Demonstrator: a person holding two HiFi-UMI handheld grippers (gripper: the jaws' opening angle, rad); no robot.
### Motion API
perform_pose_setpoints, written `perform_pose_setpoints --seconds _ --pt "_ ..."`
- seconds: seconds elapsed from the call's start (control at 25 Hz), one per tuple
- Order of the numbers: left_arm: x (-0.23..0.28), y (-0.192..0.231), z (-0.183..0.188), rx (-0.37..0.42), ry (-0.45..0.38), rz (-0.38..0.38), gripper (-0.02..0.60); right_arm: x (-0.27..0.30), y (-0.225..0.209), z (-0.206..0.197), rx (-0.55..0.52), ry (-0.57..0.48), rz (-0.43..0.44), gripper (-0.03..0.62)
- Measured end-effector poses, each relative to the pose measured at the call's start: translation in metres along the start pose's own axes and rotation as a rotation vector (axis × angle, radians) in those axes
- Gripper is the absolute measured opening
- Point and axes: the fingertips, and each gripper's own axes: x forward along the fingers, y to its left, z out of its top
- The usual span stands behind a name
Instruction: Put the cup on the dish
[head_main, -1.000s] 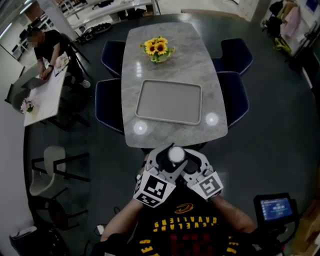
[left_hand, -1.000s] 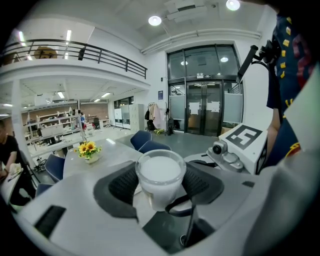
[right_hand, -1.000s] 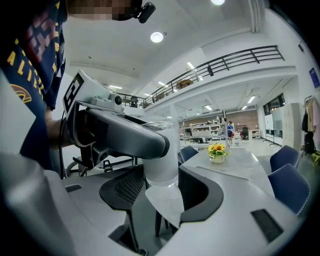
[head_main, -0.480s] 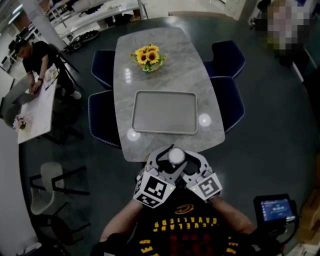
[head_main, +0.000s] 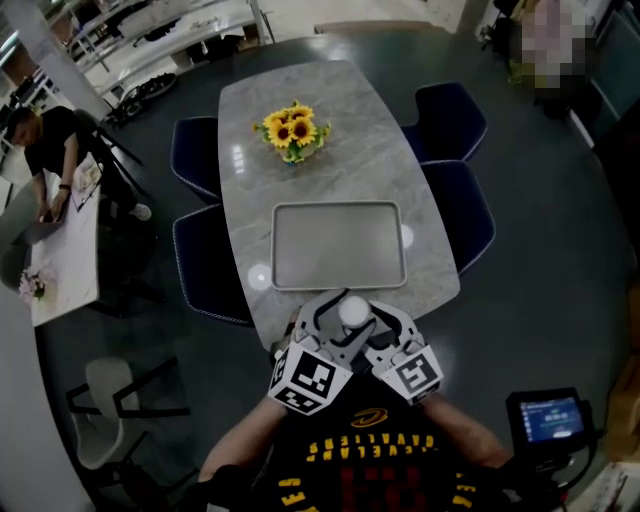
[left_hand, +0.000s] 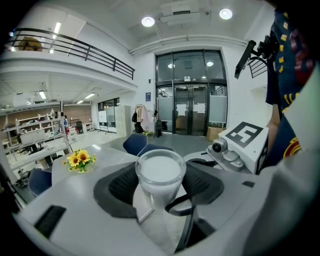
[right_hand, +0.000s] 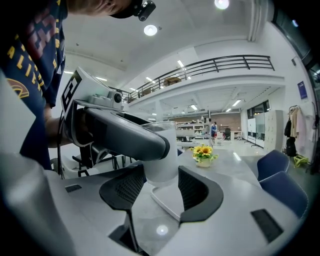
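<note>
Left gripper (left_hand: 159, 186), at 6 o'clock in the head view: jaws closed on the cup (left_hand: 159, 167), whose sides sit against both ribbed pads. Right gripper (right_hand: 161, 186), just beside it at 5 o'clock: jaws set round the same cup from the other side and, as far as its own view shows, pressed to it. The cup is upright, whitish and translucent, held in the air short of the table's near edge, not over the tabletop.

Table (head_main: 300, 100): long grey marble top running toward 12 o'clock from the grippers. Chairs (head_main: 455, 115): dark blue, tucked in at the table's 3 and 9 o'clock sides. Dish (head_main: 340, 250): grey, rectangular, raised rim, empty, lying on the table's near half at 12 o'clock from the cup. Sunflowers (head_main: 290, 128): small bunch beyond the dish, also toward 12 o'clock.

Hazards, as judged:
- Two grippers share one cup; if they move out of step, or one lets go early, the cup may twist or slip.
- A slip at this point would drop it to the floor, not onto the table.
- A base landing on the dish's rim would leave the cup tilted and liable to topple.
</note>
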Motion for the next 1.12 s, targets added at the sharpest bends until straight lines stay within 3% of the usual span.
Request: perform_pose_setpoints --seconds 0.32,0.64,1.12 --pt "-0.005 0.04 -0.01 0.002 -0.009 -0.059 0.268 0.042 -0.002 0.004 0.0 0.021 -0.054 0.221" --pt "-0.004 0.053 -0.013 0.003 -0.029 -0.104 0.268 0.055 -0.004 0.003 0.006 0.077 -0.084 0.221" --pt "0.011 0.078 -0.004 0.014 -0.025 -0.056 0.268 0.075 -0.027 0.011 -0.013 0.063 -0.048 0.221"
